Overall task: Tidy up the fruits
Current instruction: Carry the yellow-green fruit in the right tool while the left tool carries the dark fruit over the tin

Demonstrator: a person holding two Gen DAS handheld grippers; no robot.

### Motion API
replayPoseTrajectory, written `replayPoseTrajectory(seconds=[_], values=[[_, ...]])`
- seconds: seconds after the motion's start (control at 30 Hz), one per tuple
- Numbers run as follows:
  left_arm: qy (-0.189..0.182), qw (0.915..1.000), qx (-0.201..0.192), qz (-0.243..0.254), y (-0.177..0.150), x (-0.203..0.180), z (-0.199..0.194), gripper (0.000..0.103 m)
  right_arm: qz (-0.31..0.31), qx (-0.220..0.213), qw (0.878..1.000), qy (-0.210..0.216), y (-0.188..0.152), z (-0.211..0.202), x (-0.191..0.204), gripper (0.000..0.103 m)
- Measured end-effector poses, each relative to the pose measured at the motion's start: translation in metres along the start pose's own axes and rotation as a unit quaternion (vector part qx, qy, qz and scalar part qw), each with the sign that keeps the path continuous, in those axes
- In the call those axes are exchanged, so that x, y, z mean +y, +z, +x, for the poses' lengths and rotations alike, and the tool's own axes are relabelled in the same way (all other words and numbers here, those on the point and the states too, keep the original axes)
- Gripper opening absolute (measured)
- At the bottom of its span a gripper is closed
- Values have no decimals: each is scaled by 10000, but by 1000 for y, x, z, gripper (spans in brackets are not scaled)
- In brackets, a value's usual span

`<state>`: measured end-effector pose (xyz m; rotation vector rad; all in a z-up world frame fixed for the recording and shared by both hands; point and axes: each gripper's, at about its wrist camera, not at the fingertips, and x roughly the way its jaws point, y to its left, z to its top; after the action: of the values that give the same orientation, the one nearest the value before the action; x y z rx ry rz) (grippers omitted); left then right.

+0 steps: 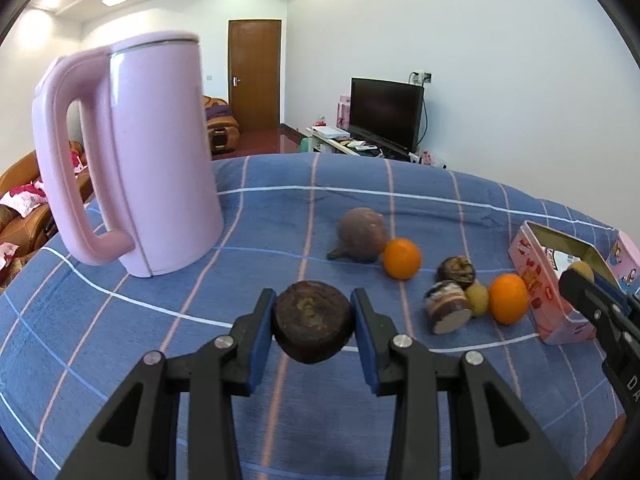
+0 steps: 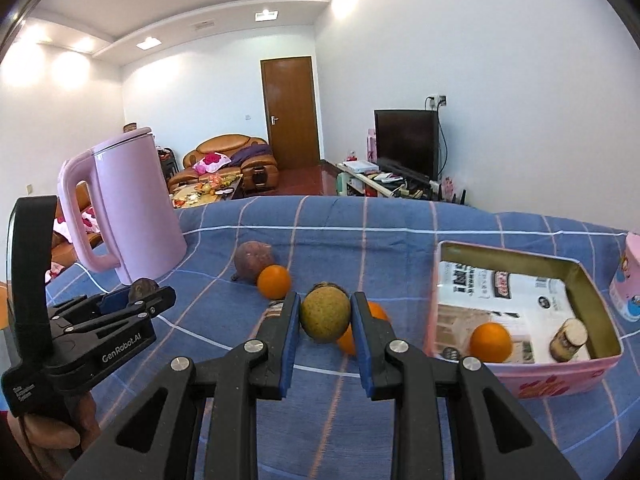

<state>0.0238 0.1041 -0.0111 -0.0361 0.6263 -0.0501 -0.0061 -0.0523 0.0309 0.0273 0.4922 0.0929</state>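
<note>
Left gripper (image 1: 313,322) clamps a dark, rough, round fruit (image 1: 312,321). Right gripper (image 2: 325,317) clamps a matte yellow-green ball-shaped fruit (image 2: 325,318), beside pink tin box (image 2: 560,378).

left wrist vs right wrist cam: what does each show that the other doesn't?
Left wrist only: the left gripper shut on a dark brown fruit, seen head-on, plus two more dark fruits lying loose on the blue checked cloth.

Right wrist only: the inside of the pink tin, holding an orange and a small cut piece; the right gripper shut on a yellow-green fruit.

Both: the pink kettle, the purple-brown fruit with an orange touching it, the TV and door.
</note>
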Motion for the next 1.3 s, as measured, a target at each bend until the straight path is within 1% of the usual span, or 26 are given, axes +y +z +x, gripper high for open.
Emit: replayPoseTrajectory(seconds=[0.33, 0.6, 0.87, 1.1, 1.3], values=[[-120, 9993, -79, 342, -2, -59, -4, 40, 34, -143, 9996, -259, 1, -12, -39, 27], [-349, 9989, -188, 235, 2, -95, -9, 40, 139, -210, 9988, -423, 5, -17, -74, 27], [-558, 9975, -167, 411, 3, -134, -6, 40, 144, -297, 9978, -581, 8, -26, -107, 27], [-817, 9954, -142, 470, 8, -165, -3, 40, 310, -349, 9955, -829, 11, -34, -149, 27], [-1046, 9921, -168, 666, 9, -200, 1, 40, 411, -372, 9921, -1128, 12, -38, -185, 27]])
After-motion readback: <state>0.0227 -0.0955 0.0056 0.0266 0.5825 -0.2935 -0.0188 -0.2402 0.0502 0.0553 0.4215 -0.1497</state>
